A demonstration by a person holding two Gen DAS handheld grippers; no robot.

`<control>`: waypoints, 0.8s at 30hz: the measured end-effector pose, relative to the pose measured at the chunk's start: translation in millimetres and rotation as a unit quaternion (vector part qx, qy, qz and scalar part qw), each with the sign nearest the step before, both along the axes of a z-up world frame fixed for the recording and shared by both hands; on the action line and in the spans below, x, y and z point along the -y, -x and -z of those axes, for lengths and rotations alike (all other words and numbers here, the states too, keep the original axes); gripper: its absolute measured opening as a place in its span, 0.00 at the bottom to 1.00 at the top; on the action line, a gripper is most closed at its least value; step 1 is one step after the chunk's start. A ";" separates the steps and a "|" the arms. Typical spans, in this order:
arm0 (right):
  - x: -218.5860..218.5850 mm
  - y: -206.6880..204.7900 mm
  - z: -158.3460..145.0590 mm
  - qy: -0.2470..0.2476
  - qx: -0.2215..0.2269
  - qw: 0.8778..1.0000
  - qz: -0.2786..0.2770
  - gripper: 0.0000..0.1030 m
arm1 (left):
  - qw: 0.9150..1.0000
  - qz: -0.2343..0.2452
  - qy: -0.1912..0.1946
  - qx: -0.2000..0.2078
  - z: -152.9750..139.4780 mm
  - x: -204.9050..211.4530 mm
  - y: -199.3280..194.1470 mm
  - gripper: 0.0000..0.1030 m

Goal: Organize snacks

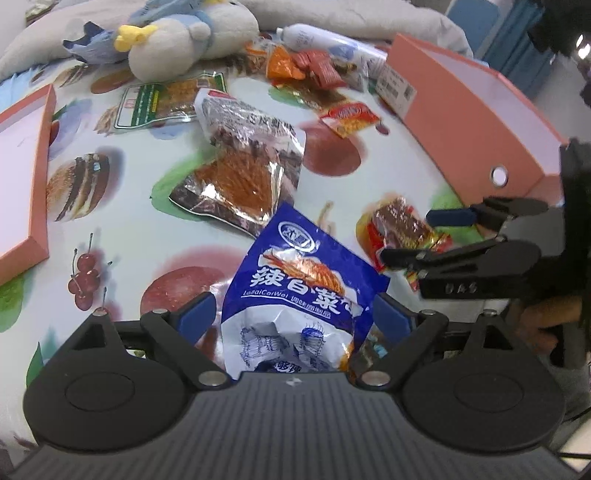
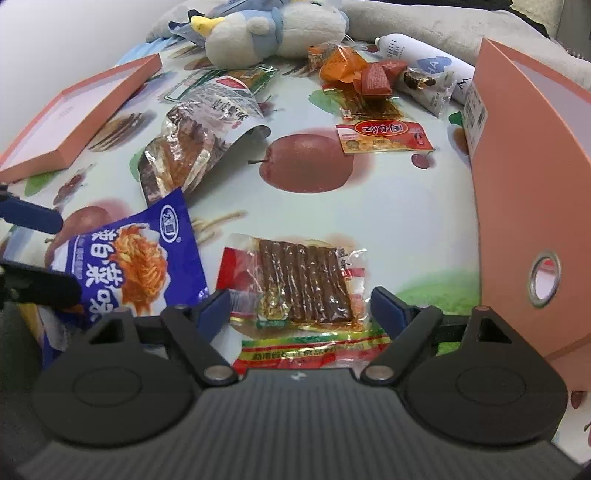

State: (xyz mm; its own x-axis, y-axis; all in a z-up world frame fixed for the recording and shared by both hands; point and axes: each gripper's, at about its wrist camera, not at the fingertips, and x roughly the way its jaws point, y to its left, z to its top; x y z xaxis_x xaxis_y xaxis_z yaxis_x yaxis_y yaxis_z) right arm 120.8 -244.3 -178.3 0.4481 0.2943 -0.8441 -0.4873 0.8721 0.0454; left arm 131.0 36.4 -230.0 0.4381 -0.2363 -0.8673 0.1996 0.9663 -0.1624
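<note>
A blue snack bag (image 1: 295, 291) lies between the open fingers of my left gripper (image 1: 295, 319); it also shows in the right wrist view (image 2: 129, 258). My right gripper (image 2: 299, 306) is open around a clear pack of brown strips (image 2: 306, 284), seen from the left wrist too (image 1: 402, 232). The right gripper's side shows in the left wrist view (image 1: 417, 236). A silver foil bag (image 1: 240, 170) (image 2: 192, 144), a small red-yellow packet (image 2: 384, 136) (image 1: 349, 118) and a pile of orange and red snacks (image 2: 358, 74) (image 1: 306, 66) lie further back.
An orange box (image 2: 528, 177) (image 1: 469, 125) stands at the right, its flat lid (image 2: 74, 110) (image 1: 22, 170) at the left. A plush bird (image 2: 266, 29) (image 1: 177, 37), a white bottle (image 2: 417, 55) and a grey pillow (image 1: 369, 18) sit at the back of the fruit-print cloth (image 2: 388, 206).
</note>
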 end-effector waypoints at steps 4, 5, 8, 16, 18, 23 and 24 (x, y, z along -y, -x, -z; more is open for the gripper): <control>2.0 3.1 -4.9 0.000 -0.002 1.000 0.003 0.57 | 1.000 0.010 -0.007 -0.010 6.1 2.3 -0.4 0.91; 3.1 4.3 -6.0 0.001 -0.002 1.000 0.009 0.51 | 1.000 0.012 -0.010 -0.013 7.8 2.6 -0.4 0.91; 8.4 6.6 -8.4 -0.009 -0.004 1.000 0.021 0.48 | 0.999 0.021 -0.022 -0.017 12.4 5.6 1.1 0.91; 12.7 22.4 -16.0 -0.018 0.002 0.999 0.037 0.46 | 1.000 0.006 -0.019 -0.012 18.2 2.7 -0.2 0.90; 14.1 24.4 -17.3 -0.022 0.001 0.999 0.044 0.46 | 1.000 -0.005 -0.011 -0.012 18.5 0.4 -1.8 0.87; 15.1 26.7 -18.5 -0.026 -0.006 0.998 0.053 0.46 | 0.999 -0.030 0.005 -0.010 14.8 -4.1 -1.4 0.75; 15.2 27.2 -19.6 -0.027 -0.006 0.998 0.055 0.45 | 0.999 -0.034 0.007 -0.009 13.5 -4.2 -0.5 0.75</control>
State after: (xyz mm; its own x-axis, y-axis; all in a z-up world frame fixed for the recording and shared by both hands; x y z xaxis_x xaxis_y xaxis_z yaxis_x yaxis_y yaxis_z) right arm 93.6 -259.4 -158.8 0.4698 0.2891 -0.8341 -0.3880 0.9163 0.0990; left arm 131.6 40.7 -243.5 0.4382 -0.2192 -0.8717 0.1312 0.9750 -0.1793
